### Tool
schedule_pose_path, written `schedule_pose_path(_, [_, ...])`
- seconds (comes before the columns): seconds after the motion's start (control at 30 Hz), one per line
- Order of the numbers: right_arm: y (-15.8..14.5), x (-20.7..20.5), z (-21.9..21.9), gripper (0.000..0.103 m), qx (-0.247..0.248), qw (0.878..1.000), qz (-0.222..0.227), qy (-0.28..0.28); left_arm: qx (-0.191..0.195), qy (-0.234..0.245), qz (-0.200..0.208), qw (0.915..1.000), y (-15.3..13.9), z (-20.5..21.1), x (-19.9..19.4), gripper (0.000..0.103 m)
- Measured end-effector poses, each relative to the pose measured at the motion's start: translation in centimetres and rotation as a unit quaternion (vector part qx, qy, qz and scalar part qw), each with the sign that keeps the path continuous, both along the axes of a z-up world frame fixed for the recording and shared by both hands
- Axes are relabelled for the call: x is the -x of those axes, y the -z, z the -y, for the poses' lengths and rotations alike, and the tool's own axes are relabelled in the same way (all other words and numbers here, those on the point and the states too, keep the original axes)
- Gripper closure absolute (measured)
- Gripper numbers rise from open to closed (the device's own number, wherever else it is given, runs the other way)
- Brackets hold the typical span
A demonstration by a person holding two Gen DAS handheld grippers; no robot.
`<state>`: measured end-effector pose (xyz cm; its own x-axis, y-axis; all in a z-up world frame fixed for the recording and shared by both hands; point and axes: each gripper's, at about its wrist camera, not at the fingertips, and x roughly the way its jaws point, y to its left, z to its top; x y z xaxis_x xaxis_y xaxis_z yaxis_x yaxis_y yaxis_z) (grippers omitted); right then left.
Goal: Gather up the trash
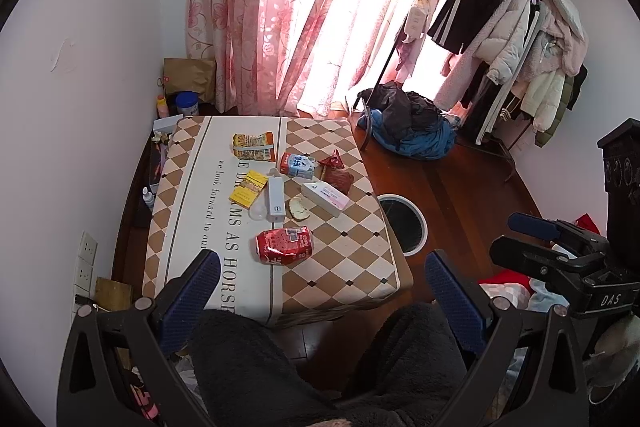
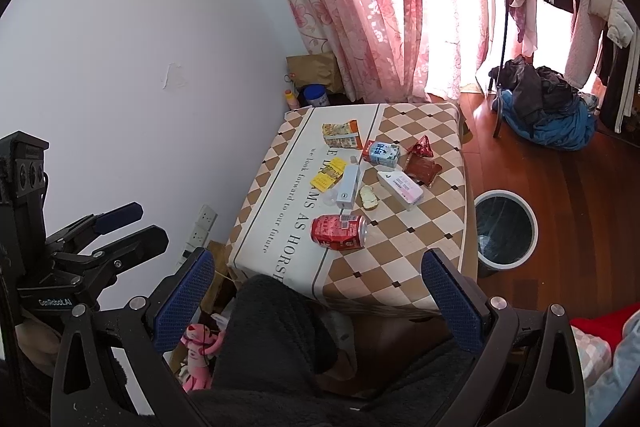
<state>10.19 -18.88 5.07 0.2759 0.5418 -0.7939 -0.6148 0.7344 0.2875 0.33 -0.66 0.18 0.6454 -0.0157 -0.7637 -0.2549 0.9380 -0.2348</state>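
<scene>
Red can [image 1: 285, 244] on table [image 1: 348, 263]

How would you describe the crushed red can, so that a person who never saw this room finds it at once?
Look at the low table with the brown and cream diamond cloth, in front of the pink curtains. The red can lies on its side at the table's near end, closest to the two grippers. It is the only metal can, dented, and apart from the other litter.

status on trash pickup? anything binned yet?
Done: nothing evident; the trash bin beside the table shows only its dark liner. In hand: nothing; left gripper and right gripper are both open and empty. Left: crushed red can, milk carton, snack packets and boxes all lie on the table.
</scene>
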Motion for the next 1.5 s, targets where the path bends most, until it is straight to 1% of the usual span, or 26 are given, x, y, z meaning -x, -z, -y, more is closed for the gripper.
schedule_pose_path(0.6, [-0.3,-0.5,0.8,0.000,0.005,1.000,0.002,0.002,0.002,0.005,0.001,1.0000,0.0,0.0,0.0,0.000])
schedule_pose_path(1.03, [-0.3,-0.6,0.4,0.000,0.009,1.000,0.004,0.001,-0.001,0.005,-0.004,1.0000,-0.1,0.3,-0.4,0.000])
schedule_pose_path(1.2, [-0.3,-1.0,0.0,0.000,0.006,1.000,-0.002,0.000,-0.003,0.003,-0.007,1.0000,0.0,0.2,-0.5,0.000])
schedule_pose_path(1.37, [0.5,-1.8,-0.3,0.000,0.008,1.000,-0.008,0.006,-0.016,-0.010,-0.014,0.9997,0.9,-0.1,-1.4,0.000])
schedule_pose_path(1.47, [2.0,-2.7,-0.8,0.000,0.014,1.000,-0.015,0.012,-0.042,-0.039,-0.031,0.9979,2.6,-0.8,-2.5,0.000])
schedule_pose_path(1.5, [2.5,-3.2,-0.9,0.000,0.016,1.000,-0.017,0.014,-0.051,-0.053,-0.042,0.9964,3.8,-1.4,-3.1,0.000])
